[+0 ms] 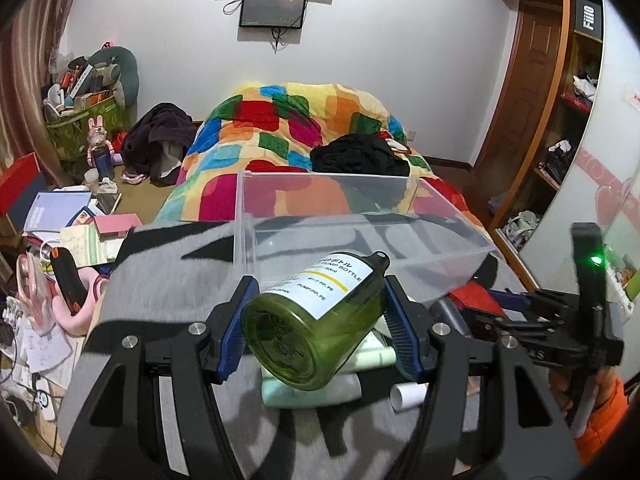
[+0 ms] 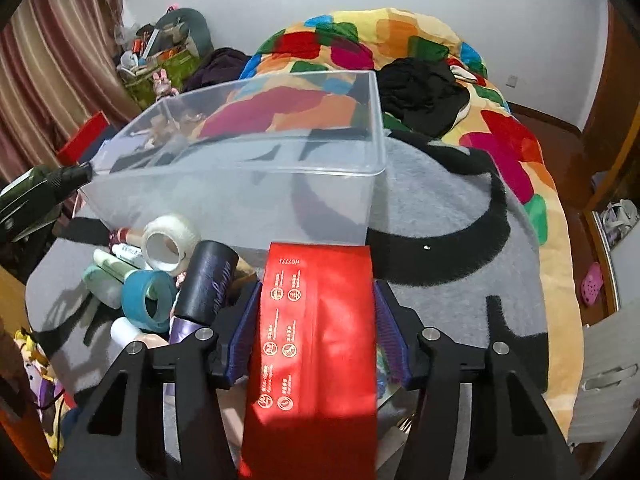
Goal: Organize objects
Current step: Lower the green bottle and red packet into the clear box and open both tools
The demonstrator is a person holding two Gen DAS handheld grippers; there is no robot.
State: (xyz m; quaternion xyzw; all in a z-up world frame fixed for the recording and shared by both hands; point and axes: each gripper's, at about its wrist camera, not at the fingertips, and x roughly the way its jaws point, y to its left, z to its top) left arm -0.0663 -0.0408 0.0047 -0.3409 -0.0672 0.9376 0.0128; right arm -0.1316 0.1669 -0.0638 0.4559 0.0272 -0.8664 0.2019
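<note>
My left gripper (image 1: 318,314) is shut on a green pump bottle (image 1: 316,320) with a white label, held tilted above the grey blanket just short of the clear plastic bin (image 1: 452,236). My right gripper (image 2: 316,320) is shut on a red box (image 2: 316,344), held close to the near wall of the same bin (image 2: 376,120). The green bottle's black cap (image 2: 68,178) pokes in at the left of the right wrist view. The right gripper also shows at the right of the left wrist view (image 1: 532,312).
A pile lies on the grey blanket (image 2: 440,264) left of the red box: clear tape roll (image 2: 170,246), blue tape roll (image 2: 148,300), black cylinder (image 2: 208,284), pale tubes (image 2: 104,276). Pale tubes (image 1: 312,394) lie under the green bottle. A colourful quilt (image 1: 280,128) lies behind.
</note>
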